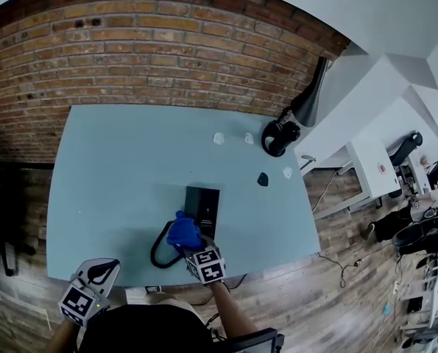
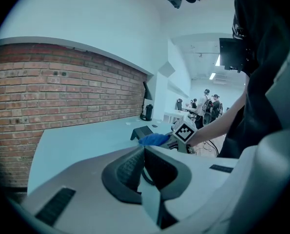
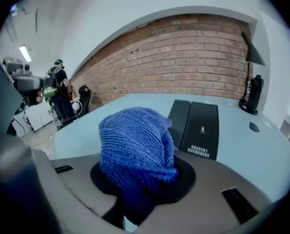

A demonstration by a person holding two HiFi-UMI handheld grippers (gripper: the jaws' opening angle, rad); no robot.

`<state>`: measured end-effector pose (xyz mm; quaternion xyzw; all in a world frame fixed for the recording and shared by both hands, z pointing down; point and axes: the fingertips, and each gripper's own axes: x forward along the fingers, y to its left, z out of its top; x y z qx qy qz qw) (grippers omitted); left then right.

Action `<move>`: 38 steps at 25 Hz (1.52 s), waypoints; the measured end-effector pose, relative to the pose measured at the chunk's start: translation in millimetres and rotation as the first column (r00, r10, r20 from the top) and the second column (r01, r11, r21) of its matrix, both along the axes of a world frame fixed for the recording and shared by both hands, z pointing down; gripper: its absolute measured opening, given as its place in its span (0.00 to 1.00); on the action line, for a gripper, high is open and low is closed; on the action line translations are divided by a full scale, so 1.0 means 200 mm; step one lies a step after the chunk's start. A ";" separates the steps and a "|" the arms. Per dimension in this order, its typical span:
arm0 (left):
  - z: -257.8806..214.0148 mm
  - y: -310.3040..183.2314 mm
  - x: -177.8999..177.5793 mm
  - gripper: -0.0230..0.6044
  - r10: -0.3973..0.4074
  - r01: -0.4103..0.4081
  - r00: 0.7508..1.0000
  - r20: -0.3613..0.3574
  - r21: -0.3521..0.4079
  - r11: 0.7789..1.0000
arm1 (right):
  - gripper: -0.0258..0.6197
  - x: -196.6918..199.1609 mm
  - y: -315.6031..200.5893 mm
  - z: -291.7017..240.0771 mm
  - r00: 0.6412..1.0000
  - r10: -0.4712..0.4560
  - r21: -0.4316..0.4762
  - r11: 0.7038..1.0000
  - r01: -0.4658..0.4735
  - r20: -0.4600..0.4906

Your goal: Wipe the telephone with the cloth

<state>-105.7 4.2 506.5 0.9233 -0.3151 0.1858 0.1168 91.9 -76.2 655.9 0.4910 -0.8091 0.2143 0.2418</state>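
Observation:
A flat black telephone lies on the light blue table near its front edge, with a black cord looping to its left. My right gripper is shut on a bunched blue knitted cloth, which sits just in front of the telephone's near end. In the right gripper view the cloth fills the jaws, and the telephone with its keypad lies just beyond. My left gripper hangs at the table's front left edge, shut with nothing in it. From there the cloth and telephone show far off.
A black desk lamp and a black round object stand at the table's far right. Small white scraps and a small dark item lie beyond the telephone. A brick wall runs behind the table. People stand in the background.

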 end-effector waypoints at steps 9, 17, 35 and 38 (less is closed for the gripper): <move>0.00 -0.01 -0.04 0.04 -0.035 0.035 0.999 0.011 0.005 0.999 | 0.26 0.23 -0.58 -0.68 0.991 0.126 0.407 0.904 -0.130 0.037; 0.00 -0.02 -0.13 0.04 -0.093 0.093 0.995 0.025 -0.009 0.996 | 0.26 0.35 -0.73 -0.28 0.979 0.199 0.225 0.953 -0.201 0.035; -0.01 -0.07 -0.02 0.04 -0.048 0.048 0.999 0.002 -0.011 0.999 | 0.26 0.33 -0.72 -0.18 0.970 0.206 0.249 0.954 -0.169 -0.130; 0.01 -0.06 -0.03 0.04 -0.059 0.059 0.998 0.006 -0.020 0.998 | 0.26 0.33 -0.70 -0.18 0.973 0.201 0.258 0.952 -0.166 -0.113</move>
